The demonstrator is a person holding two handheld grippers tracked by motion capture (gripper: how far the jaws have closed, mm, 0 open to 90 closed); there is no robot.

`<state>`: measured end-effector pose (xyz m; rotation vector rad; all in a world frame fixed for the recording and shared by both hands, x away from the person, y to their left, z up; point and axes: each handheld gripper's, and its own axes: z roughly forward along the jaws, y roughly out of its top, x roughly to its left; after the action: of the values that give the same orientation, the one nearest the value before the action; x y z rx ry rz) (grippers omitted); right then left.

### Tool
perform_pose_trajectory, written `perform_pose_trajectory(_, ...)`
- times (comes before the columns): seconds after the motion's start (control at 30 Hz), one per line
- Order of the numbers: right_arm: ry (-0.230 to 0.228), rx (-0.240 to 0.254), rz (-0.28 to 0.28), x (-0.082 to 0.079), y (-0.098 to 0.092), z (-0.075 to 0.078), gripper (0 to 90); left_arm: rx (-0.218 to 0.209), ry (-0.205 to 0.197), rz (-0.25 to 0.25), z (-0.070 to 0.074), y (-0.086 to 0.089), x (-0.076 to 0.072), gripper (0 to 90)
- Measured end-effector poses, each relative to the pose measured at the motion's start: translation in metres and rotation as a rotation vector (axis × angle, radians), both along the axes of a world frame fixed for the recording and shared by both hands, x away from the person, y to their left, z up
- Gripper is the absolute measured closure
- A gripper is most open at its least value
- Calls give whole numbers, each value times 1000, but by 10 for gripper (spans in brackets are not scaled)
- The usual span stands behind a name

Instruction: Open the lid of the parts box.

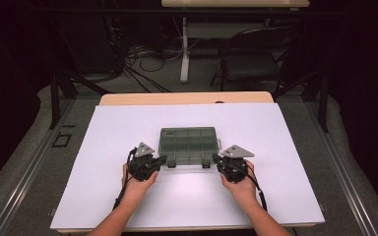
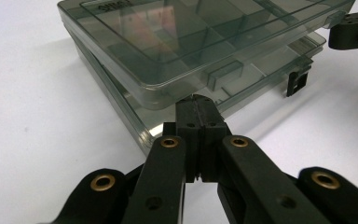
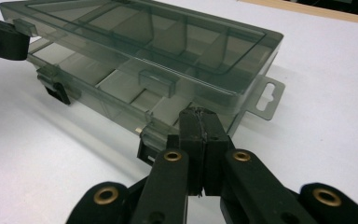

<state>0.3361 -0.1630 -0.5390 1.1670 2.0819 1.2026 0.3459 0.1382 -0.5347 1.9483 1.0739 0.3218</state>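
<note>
1. The left tool [image 2: 199,103] has its jaws pressed flat together with nothing between them, and its tip is wedged under the lid's near rim at one front corner of the smoky compartment box [image 1: 189,142]. The right tool [image 3: 200,116] is likewise closed and empty, its tip under the rim at the other front corner.
2. The box sits mid-desk, a little toward the near edge of the white desk [image 1: 103,196], square to that edge. Its lid [image 3: 168,42] already stands a crack above the tray at the front, and both front latches [image 3: 56,91] hang loose.
3. The step in hand looks like raising the lid. Keep both tools closed and use them as wedges; opening the jaws here would gain nothing.
4. Lift both tips together and evenly, so the lid swings on its far hinge without twisting.
5. Push up, not forward: the box is light plastic on a smooth sheet and would likely slide toward the far edge.
6. If the tray rises with the lid, hold one tool down on the tray's front lip while the other carries the lid over.
7. Watch the hang tab [image 3: 269,99] on the box's end nearest the right tool; keep that tip clear of it.
</note>
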Motion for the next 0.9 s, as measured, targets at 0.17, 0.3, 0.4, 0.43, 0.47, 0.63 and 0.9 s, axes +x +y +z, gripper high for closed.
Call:
perform_pose_trajectory(0.17, 2, 10, -14, 1, -3, 3, 900, -2, -7, 11, 2, 2, 2, 900)
perform_pose_trajectory(0.3, -8, 20, -22, 2, -4, 6, 900, -10, -6, 19, 5, 2, 3, 900)
perform_pose_trajectory(0.4, -11, 29, -25, 4, -5, 9, 900, -22, -6, 26, 10, 3, 6, 900)
perform_pose_trajectory(0.43, -10, 41, -30, 7, -6, 13, 900, -23, -6, 27, 11, 3, 7, 900)
perform_pose_trajectory(0.47, -13, 49, -29, 9, -6, 15, 900, -25, -12, 29, 16, 3, 10, 900)
perform_pose_trajectory(0.63, -21, 48, -37, 16, -7, 27, 900, -35, -18, 34, 25, 2, 16, 900)
perform_pose_trajectory(0.9, -36, 59, -46, 37, -3, 49, 900, -45, -45, 55, 48, 1, 37, 900)
